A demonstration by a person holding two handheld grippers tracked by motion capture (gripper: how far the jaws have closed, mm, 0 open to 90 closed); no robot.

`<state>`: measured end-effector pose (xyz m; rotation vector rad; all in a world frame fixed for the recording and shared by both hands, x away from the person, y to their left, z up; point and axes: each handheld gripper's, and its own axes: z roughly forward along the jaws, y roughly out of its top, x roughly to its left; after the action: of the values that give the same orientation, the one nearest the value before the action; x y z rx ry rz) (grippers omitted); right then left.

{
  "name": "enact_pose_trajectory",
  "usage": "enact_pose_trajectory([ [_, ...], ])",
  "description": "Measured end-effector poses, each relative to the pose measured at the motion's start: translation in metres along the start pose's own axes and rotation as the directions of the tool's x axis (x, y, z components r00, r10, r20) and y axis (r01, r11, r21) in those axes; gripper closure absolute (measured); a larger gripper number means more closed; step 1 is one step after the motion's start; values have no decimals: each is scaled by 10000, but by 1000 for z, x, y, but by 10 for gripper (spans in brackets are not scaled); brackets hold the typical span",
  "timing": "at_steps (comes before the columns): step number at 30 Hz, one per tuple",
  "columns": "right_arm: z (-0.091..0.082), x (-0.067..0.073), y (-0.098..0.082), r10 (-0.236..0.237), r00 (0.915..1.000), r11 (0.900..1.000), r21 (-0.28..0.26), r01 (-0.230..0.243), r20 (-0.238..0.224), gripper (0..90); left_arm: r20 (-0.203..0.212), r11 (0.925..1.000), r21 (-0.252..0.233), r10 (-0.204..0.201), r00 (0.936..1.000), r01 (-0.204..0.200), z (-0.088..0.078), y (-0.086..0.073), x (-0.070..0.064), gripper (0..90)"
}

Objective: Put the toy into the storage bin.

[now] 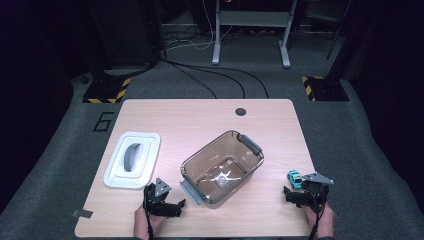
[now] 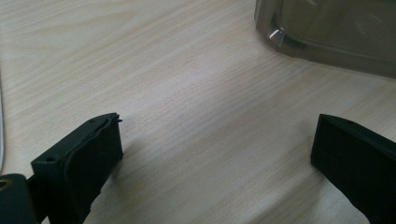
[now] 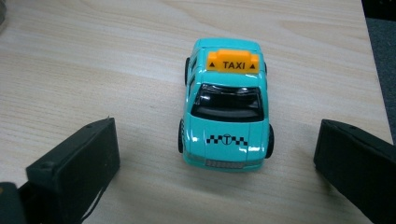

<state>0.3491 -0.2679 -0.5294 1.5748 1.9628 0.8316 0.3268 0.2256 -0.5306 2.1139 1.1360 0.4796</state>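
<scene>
The toy taxi [image 3: 226,105] stands on the desk [image 1: 200,120] at its near right edge, just beyond the right claw [image 1: 300,196], whose jaws are spread wide with the car centred ahead of the gap. Its long axis runs straight along the claw's line, nose toward the camera, so the jaws would close on its sides. The left claw [image 1: 170,206], also open and holding nothing, sits well apart, near the brown bin [image 1: 222,167], which seems almost empty.

Lab space, hazard-striped stand bases [image 1: 106,92], floor cables [image 1: 215,75], grey carpet [image 1: 350,145]
</scene>
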Motion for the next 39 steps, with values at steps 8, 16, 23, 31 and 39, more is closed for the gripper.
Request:
enact_pose_trajectory([
  [8,1,-1,1,-261,9995,9997,26,261,-192,0,-218,10000,-53,-31,9998,30,1,0,-2,6],
  [16,2,-3,6,-219,9995,9989,403,227,-212,0,-139,10000,-28,9,9999,-9,1,1,-1,7],
  [23,-2,-5,23,136,9982,9995,-285,-153,-577,30,-41,10000,14,-96,9999,96,1,1,-1,7],
  [31,1,-10,40,151,9956,9992,-344,-183,-928,7,-58,9999,-44,-134,9999,134,1,1,0,17],
  [39,7,-9,36,165,9978,9998,-127,-174,-643,286,-62,9999,-47,-140,9999,140,1,1,0,17],
])
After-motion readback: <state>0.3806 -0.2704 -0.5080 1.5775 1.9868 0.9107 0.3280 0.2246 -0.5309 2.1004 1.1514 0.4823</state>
